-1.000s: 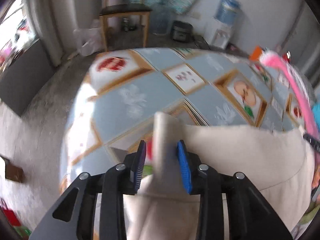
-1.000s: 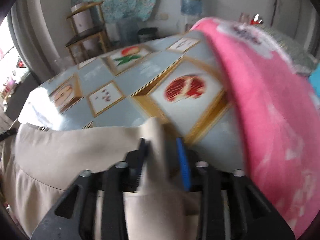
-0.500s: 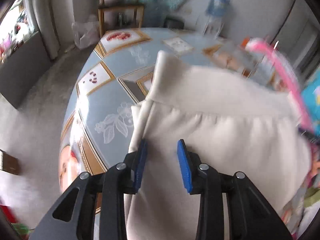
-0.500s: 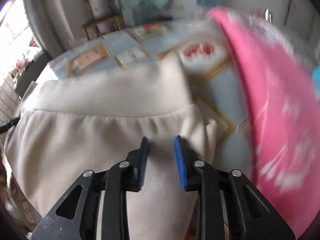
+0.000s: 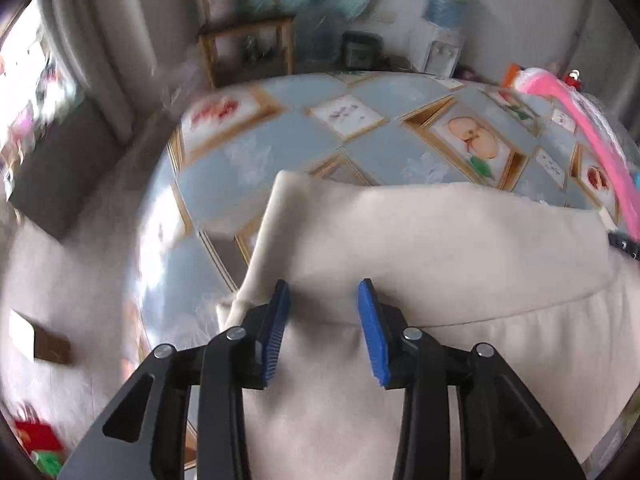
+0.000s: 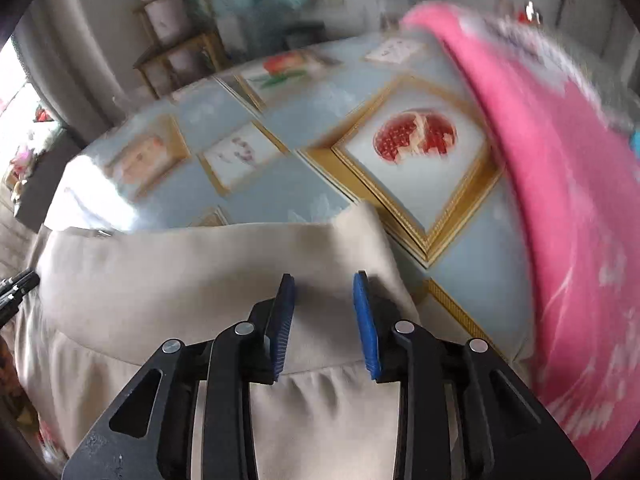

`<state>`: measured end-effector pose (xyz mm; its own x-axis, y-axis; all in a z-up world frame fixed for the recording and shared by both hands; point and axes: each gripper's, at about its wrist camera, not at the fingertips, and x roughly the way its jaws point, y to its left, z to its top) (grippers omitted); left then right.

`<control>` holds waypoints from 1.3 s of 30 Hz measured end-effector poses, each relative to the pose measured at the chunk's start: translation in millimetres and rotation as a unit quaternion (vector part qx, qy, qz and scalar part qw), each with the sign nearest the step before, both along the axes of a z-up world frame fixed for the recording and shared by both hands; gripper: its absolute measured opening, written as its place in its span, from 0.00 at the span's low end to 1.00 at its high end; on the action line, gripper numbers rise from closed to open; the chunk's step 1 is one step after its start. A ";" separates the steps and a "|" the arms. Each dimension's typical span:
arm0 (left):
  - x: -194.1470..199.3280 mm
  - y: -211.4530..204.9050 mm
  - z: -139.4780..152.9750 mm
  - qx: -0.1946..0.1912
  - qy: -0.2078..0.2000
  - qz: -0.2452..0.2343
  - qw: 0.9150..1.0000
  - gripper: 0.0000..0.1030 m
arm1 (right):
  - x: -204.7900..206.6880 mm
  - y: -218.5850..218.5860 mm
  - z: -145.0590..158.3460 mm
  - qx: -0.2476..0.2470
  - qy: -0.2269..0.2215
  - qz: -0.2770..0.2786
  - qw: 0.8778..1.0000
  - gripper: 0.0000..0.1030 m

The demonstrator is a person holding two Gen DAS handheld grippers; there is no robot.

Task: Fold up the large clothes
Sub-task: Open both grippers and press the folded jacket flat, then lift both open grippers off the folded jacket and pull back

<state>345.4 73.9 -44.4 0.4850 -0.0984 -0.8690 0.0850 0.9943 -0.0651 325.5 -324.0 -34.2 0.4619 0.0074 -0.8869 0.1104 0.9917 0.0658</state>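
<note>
A large beige garment [image 5: 440,240] lies on the table, its wide band folded over along the far edge. My left gripper [image 5: 324,284] hangs over the band's left end. Its jaws are opening, and the cloth lies under and between the blue pads [image 5: 370,332] without being pinched. In the right wrist view the same garment [image 6: 180,272] fills the lower left. My right gripper [image 6: 324,278] sits over the band's right end, jaws opening too, with cloth below the gap and not gripped.
The table [image 5: 280,136] wears a blue cloth printed with gold-framed fruit pictures. A pink garment [image 6: 560,160] is heaped along the right side, thin in the left wrist view [image 5: 600,152]. Beyond the table stand wooden shelves [image 5: 248,48] and a water dispenser [image 5: 440,40].
A second ago each gripper pinched a raised corner of the beige band. Both have let go; the band now lies flat and the grippers hover over it with jaws apart.
</note>
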 end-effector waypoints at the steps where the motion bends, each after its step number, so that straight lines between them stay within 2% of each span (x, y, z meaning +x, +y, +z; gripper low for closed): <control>1: -3.5 2.4 6.8 -0.006 -0.010 0.011 1.000 0.34 | -2.4 1.8 5.0 -0.005 -0.001 -0.007 1.000 0.27; 3: -11.2 -4.1 21.9 -0.005 -0.034 0.007 0.999 0.34 | -7.1 17.2 21.8 -0.024 -0.017 -0.002 1.000 0.28; 5: -17.6 -26.2 37.8 -0.026 -0.056 -0.033 0.998 0.34 | -14.2 46.6 40.4 -0.004 -0.051 0.050 0.997 0.28; 7: -20.8 -50.1 42.8 -0.037 -0.056 -0.066 0.996 0.34 | -20.3 85.8 49.3 0.009 -0.067 0.109 0.992 0.28; 9: -23.5 -78.5 39.9 -0.043 -0.047 -0.100 0.993 0.34 | -24.7 125.9 42.7 0.013 -0.062 0.164 0.984 0.28; 11: -24.6 -102.6 22.1 -0.021 -0.027 -0.116 0.993 0.34 | -25.2 154.5 21.5 -0.023 -0.044 0.189 0.981 0.27; 13: -23.5 -109.1 1.2 0.003 -0.010 -0.107 0.994 0.35 | -24.5 166.0 0.0 -0.048 -0.032 0.185 0.981 0.27; 16: -31.5 -99.6 10.6 -0.016 -0.017 -0.089 0.996 0.35 | -26.1 158.6 9.9 -0.034 -0.028 0.159 0.986 0.27; 20: -63.6 -97.7 38.5 -0.056 -0.053 -0.132 0.988 0.35 | -66.8 155.7 38.9 0.008 -0.067 0.177 0.982 0.27; 22: -75.0 -105.5 33.6 -0.077 -0.041 -0.152 0.985 0.35 | -78.0 163.2 33.9 0.012 -0.067 0.189 0.980 0.27; 25: -79.0 -116.8 1.6 -0.045 0.000 -0.141 0.989 0.33 | -74.3 173.7 -8.2 0.000 -0.019 0.180 0.983 0.24; 27: -86.1 -112.1 -1.2 -0.048 -0.016 -0.136 0.989 0.34 | -79.3 168.7 -9.4 0.017 -0.028 0.169 0.985 0.23; 29: -94.1 -104.6 5.7 -0.052 -0.009 -0.132 0.990 0.34 | -89.8 163.5 0.0 0.023 -0.025 0.151 0.988 0.23; 30: -104.3 -97.3 14.3 -0.064 -0.020 -0.134 0.989 0.34 | -102.7 159.7 10.3 0.032 -0.041 0.150 0.987 0.24; 32: -124.5 -85.0 26.2 -0.074 -0.044 -0.140 0.986 0.34 | -124.2 158.3 19.7 0.019 -0.063 0.156 0.986 0.28; 33: -132.1 -81.6 26.1 -0.078 -0.043 -0.143 0.986 0.34 | -139.1 159.0 21.6 0.011 -0.076 0.163 0.984 0.33; 35: -142.7 -82.3 11.8 -0.070 -0.029 -0.148 0.986 0.34 | -152.6 163.3 8.7 0.003 -0.070 0.170 0.983 0.40; 36: -147.0 -86.3 3.6 -0.058 -0.025 -0.147 0.987 0.34 | -156.6 168.4 -6.1 -0.014 -0.056 0.173 0.983 0.40; 37: -152.1 -88.6 -4.0 -0.048 -0.033 -0.146 0.988 0.34 | -156.9 170.0 -14.3 -0.030 -0.061 0.173 0.983 0.40; 39: -159.3 -88.1 -0.9 -0.046 -0.045 -0.141 0.988 0.34 | -162.2 172.4 -11.0 -0.047 -0.070 0.169 0.982 0.40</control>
<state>186.1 -14.2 -45.2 0.5015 -0.3165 -0.8052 0.3670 0.9206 -0.1333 163.3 -151.6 -45.3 0.5642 0.1031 -0.8192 -0.2302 0.9725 -0.0361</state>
